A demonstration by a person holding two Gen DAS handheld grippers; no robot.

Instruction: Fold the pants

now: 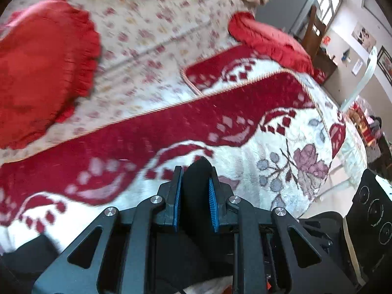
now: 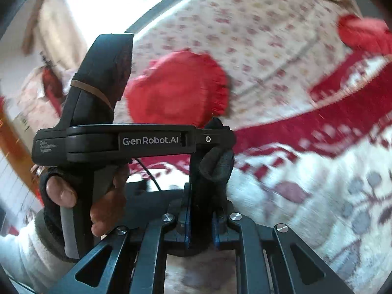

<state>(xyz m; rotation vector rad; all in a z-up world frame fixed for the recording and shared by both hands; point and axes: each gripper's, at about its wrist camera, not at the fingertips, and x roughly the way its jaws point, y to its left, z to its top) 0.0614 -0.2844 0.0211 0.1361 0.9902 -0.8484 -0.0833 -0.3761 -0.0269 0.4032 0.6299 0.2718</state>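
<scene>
While both grippers hung above it, the red-and-white floral blanket (image 1: 245, 122) spread ahead of and beneath them, the flowered sheet (image 1: 147, 24) farther ahead. A red frilled cushion (image 1: 41, 73) lay forward-left of the left gripper (image 1: 195, 193), which pinched a fold of the black pants (image 1: 197, 191) between its blue pads (image 1: 212, 203). Just beside it, the right gripper (image 2: 201, 220) clamped the same dark cloth, bunched upward past its fingertips.

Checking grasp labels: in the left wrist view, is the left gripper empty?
No, black fabric of the pants sits pinched between the blue pads of the left gripper.
</scene>
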